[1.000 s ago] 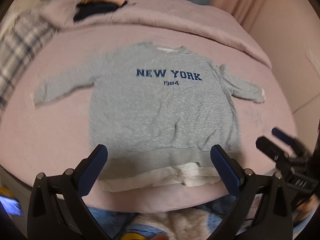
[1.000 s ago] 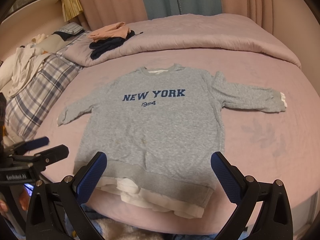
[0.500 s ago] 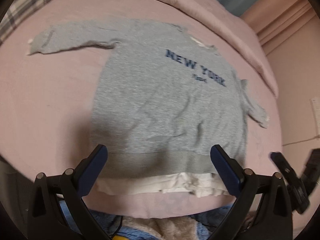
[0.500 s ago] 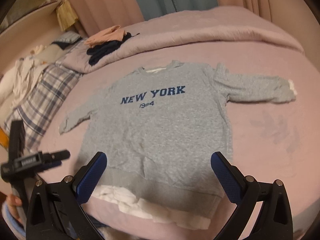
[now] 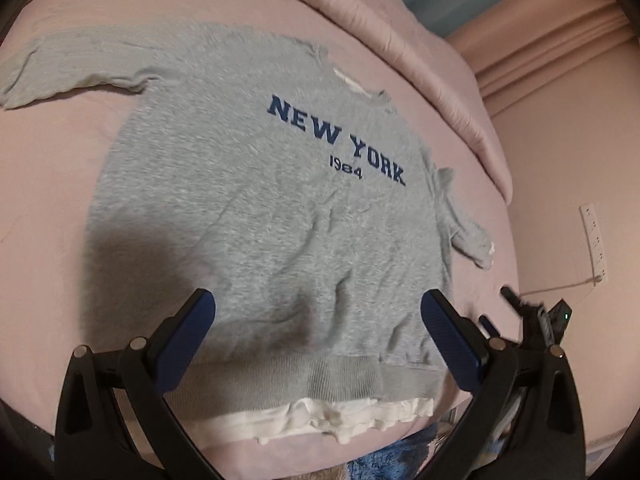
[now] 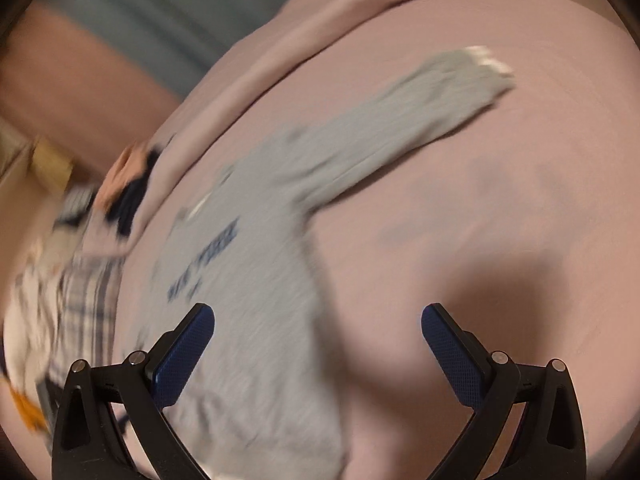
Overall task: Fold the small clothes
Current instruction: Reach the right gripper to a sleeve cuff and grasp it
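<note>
Grey fleece sweatshirt [image 5: 256, 208] with navy "NEW YORK 1984" lettering lies flat, front up, on the pink bed [image 5: 48, 240], white hem nearest. Left gripper [image 5: 318, 344] hovers spread wide over that hem; right gripper [image 6: 318, 350] (its view badly blurred) gapes empty above body and sheet. Farther off, one sleeve [image 6: 420, 116] reaches outward.

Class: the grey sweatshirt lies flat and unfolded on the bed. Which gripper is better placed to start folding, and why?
Probably the left gripper: open, it hangs over the sweatshirt near its hem. The right gripper, also open, hangs by the sweatshirt's side edge, its view blurred.
</note>
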